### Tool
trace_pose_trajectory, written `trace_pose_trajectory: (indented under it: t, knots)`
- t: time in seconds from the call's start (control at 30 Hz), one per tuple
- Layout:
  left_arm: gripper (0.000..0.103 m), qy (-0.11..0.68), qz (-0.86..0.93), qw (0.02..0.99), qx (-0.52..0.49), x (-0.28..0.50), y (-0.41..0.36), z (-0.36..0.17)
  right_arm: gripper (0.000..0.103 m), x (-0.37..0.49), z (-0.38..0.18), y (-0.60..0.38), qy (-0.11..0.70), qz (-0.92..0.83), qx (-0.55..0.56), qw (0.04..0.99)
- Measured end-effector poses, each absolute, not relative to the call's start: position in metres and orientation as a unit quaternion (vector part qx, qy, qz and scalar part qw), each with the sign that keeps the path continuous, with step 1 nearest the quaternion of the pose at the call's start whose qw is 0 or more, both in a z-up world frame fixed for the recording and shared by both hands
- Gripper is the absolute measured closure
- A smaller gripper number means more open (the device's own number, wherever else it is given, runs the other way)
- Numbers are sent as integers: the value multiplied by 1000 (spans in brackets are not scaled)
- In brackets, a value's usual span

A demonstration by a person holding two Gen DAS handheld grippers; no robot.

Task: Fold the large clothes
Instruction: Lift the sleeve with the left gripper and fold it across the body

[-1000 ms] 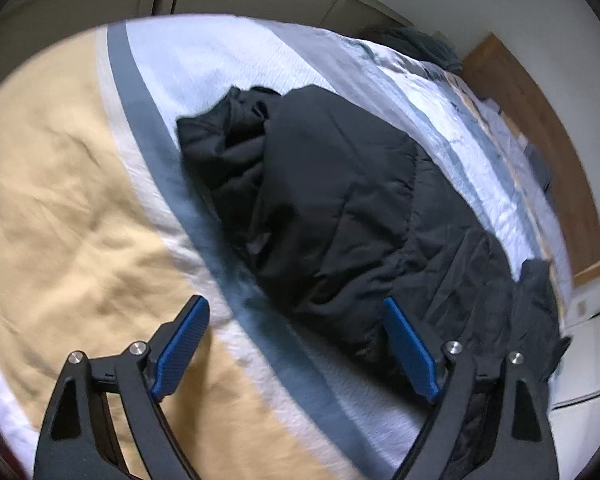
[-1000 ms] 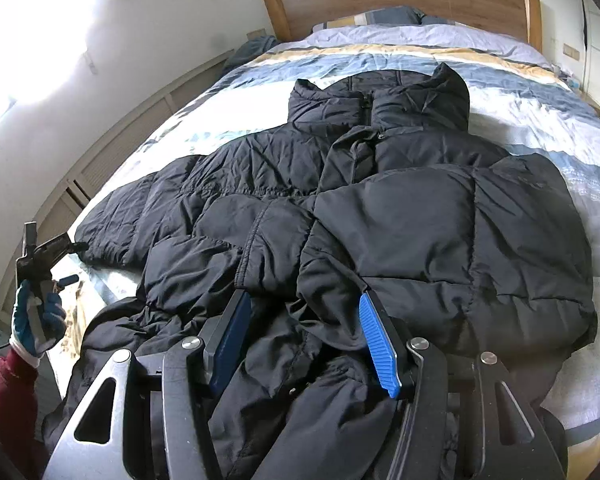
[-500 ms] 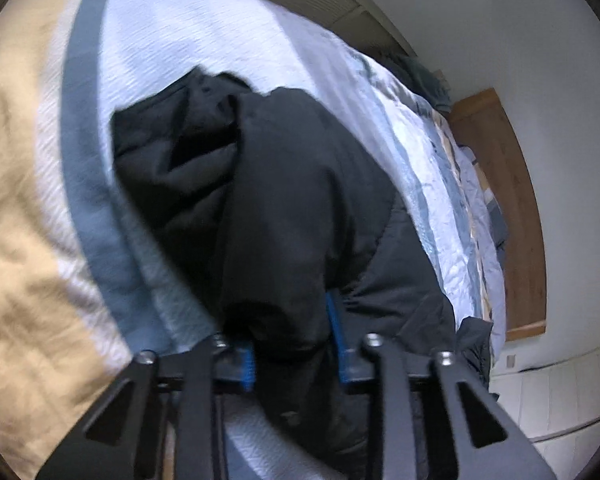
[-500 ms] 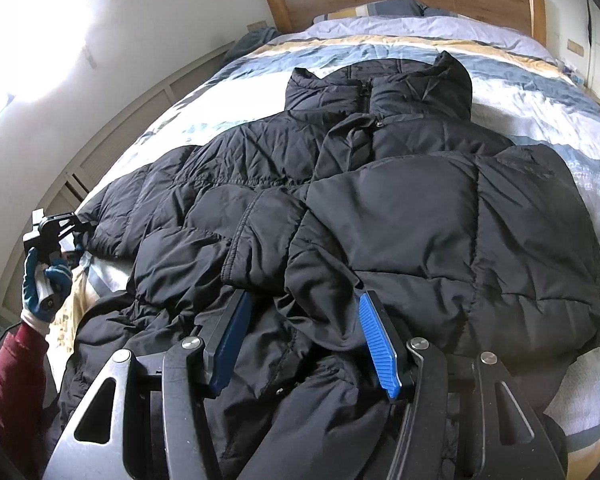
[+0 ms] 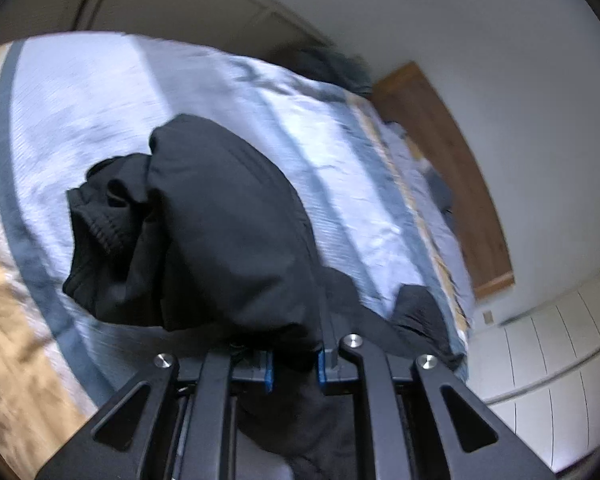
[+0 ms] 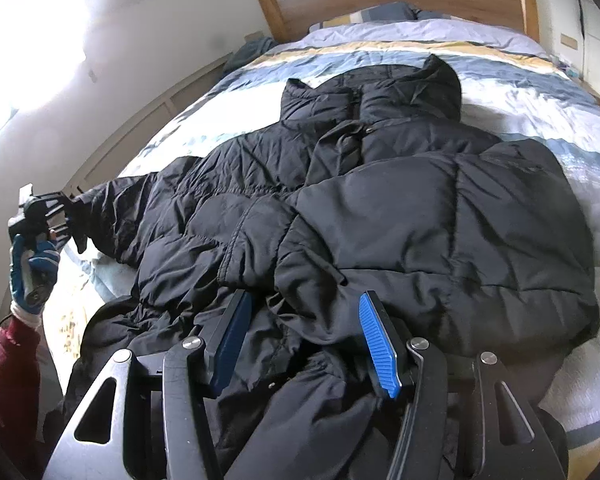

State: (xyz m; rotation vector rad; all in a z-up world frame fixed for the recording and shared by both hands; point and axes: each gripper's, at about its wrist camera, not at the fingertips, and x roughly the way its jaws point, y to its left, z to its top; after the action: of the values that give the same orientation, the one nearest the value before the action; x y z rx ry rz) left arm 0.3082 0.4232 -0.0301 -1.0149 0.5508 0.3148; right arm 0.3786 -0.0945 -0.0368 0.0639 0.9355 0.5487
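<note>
A large black puffer jacket (image 6: 380, 216) lies spread on the bed, collar toward the headboard, one sleeve folded across its front. My left gripper (image 5: 293, 366) is shut on the jacket's left sleeve (image 5: 204, 240) and holds it lifted off the bedspread; the cuff hangs ahead of the fingers. It also shows far left in the right wrist view (image 6: 66, 214), gripping the sleeve end. My right gripper (image 6: 304, 340) is open, its blue pads either side of bunched fabric at the jacket's lower hem.
The bed has a striped blue, white and yellow bedspread (image 6: 520, 92) and a wooden headboard (image 6: 380, 4). Pillows (image 6: 380, 12) lie at the head. A wall with panelled cupboards (image 5: 560, 340) stands beside the bed. A dark cloth (image 5: 324, 68) lies at the far bed edge.
My left gripper closed on the sleeve and lifted it off the bed, pulling it outward. My right gripper stayed open over the hem.
</note>
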Motion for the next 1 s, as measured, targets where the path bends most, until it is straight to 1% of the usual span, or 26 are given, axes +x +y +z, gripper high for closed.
trace_pose_trajectory:
  t: [0.23,0.33,0.43,0.57,0.73,0.93,1.0]
  knots:
    - [90,274,74,861,-423,338,342,28,47,370,-23,-127,430,242,49,868]
    - [90,293,41,871,-392,358,294,46,47,363,-14,-149,420,230,60,876]
    - [90,321,14,877,-358,379,243,52,47,356,-9,-172,413,216,69,882]
    - [90,366,-11,881,-300,402,175,44,47,345,-6,-205,409,194,82,888]
    - [90,421,-21,876,-235,418,107,11,47,333,-8,-241,409,165,98,892]
    - [90,453,-22,873,-177,415,58,-18,47,327,-16,-271,415,137,109,893]
    - [90,456,-23,876,-157,414,52,-25,47,327,-21,-276,418,131,112,892]
